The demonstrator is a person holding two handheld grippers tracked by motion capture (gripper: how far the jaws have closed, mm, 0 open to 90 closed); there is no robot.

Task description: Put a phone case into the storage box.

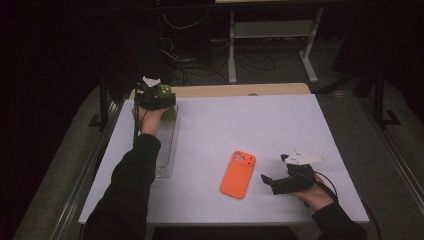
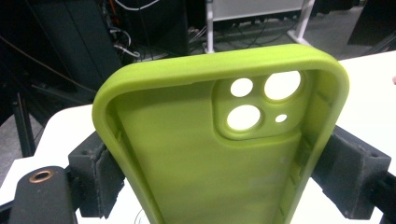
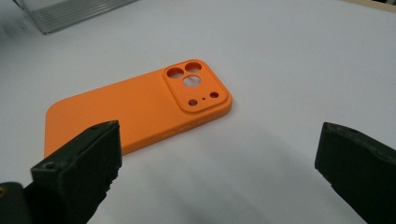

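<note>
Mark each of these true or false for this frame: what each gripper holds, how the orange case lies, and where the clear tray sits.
1. The left gripper grips a green phone case by its two long sides. True.
2. The right gripper is shut on the orange phone case. False: its jaws stand wide open with bare table between them, and the case lies beyond them, untouched.
3. The orange phone case lies flat with its outer back up. True: the raised camera block faces upward.
4. The clear plastic tray sits at the table's right edge. False: it lies along the left side, by the person's left forearm.
5. The green case shows its hollow inside in the left gripper view. True.
</note>
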